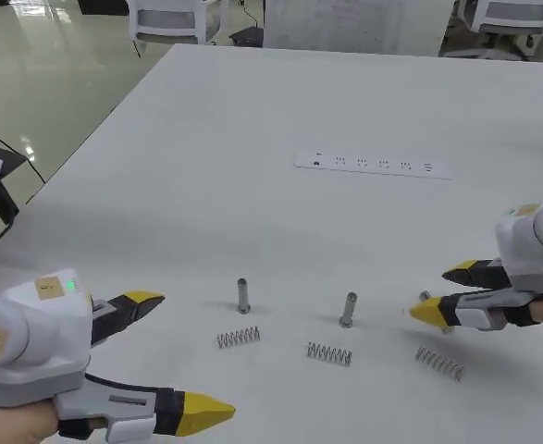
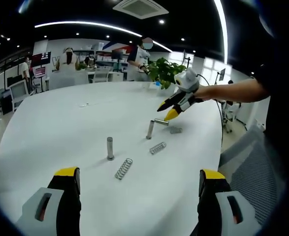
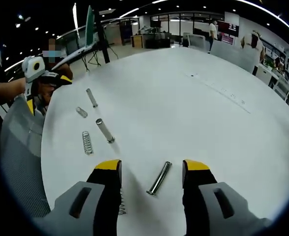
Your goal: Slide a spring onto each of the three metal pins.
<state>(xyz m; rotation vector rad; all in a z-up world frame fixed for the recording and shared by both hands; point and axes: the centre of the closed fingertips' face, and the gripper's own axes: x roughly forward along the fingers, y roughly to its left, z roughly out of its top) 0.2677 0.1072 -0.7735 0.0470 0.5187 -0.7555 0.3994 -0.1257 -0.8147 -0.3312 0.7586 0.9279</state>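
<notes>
Two metal pins stand upright on the white table [image 1: 252,213], one on the left [image 1: 243,296] and one in the middle [image 1: 349,310]. A third pin [image 3: 159,178] lies tilted between the jaws of my right gripper [image 3: 152,165], which is open and not touching it. In the head view this pin [image 1: 425,297] shows just behind the right gripper [image 1: 440,293]. Three springs lie flat in front of the pins: left [image 1: 239,337], middle [image 1: 329,353] and right [image 1: 439,363]. My left gripper [image 1: 174,356] is open near the front left, short of the left spring [image 2: 123,168].
A white power strip [image 1: 373,165] lies across the table's middle. The table's left edge [image 1: 86,139] runs diagonally beside the floor. Office chairs [image 1: 174,18] stand at the far end. A person [image 2: 139,54] stands in the room beyond the table.
</notes>
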